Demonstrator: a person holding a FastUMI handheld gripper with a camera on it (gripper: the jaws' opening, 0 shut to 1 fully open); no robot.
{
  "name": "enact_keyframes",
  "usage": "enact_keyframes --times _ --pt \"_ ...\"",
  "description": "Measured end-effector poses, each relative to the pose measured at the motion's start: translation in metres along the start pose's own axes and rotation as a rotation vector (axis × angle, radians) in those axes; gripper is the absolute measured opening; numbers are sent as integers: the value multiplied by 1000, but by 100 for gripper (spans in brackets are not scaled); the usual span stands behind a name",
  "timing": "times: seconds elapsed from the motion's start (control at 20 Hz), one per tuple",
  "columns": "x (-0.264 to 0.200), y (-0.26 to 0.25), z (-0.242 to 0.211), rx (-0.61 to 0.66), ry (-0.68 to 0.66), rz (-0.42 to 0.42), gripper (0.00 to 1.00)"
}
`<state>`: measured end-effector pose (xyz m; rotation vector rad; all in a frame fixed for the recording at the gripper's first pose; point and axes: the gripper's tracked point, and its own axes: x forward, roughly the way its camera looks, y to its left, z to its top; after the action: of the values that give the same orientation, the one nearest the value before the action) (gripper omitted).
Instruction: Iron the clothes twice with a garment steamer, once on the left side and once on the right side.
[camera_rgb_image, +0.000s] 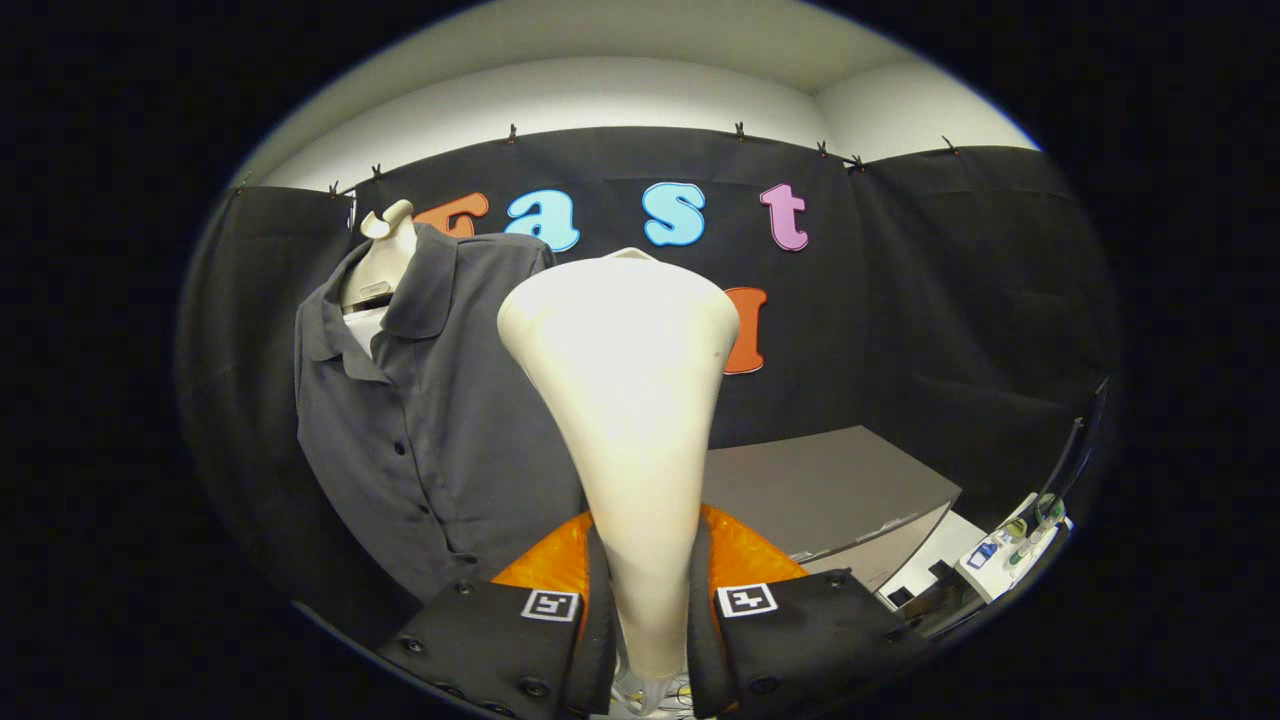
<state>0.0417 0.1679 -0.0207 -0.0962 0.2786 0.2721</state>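
Gripper view: the gripper (648, 610) pinches the cream garment steamer (630, 400) by its narrow handle, both fingers (500, 640) pressed against it, head raised for a pass. The grey shirt (430, 400) hangs on a mannequin (385, 260) beyond, left of the head, untouched.

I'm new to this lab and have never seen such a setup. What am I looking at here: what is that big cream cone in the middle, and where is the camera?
The camera rides on hand-held tongs and looks forward along their two black fingers, each marked with a small square tag. A person carries this tool; there is no robot arm. Both fingers press on the slim handle of a cream garment steamer, whose wide head rises between them. Beyond the fingers, on the steamer's left, a dark grey button-up shirt hangs on a cream mannequin. On the other side stands a grey box-like surface. The steamer head is not touching the shirt.
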Motion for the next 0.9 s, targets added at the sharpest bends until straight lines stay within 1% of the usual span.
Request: enact_keyframes --times 0.5,0.9 --pt "-10 18 2 7 -14 -55 37" --pt "-17 26 -3 7 -2 -72 37"
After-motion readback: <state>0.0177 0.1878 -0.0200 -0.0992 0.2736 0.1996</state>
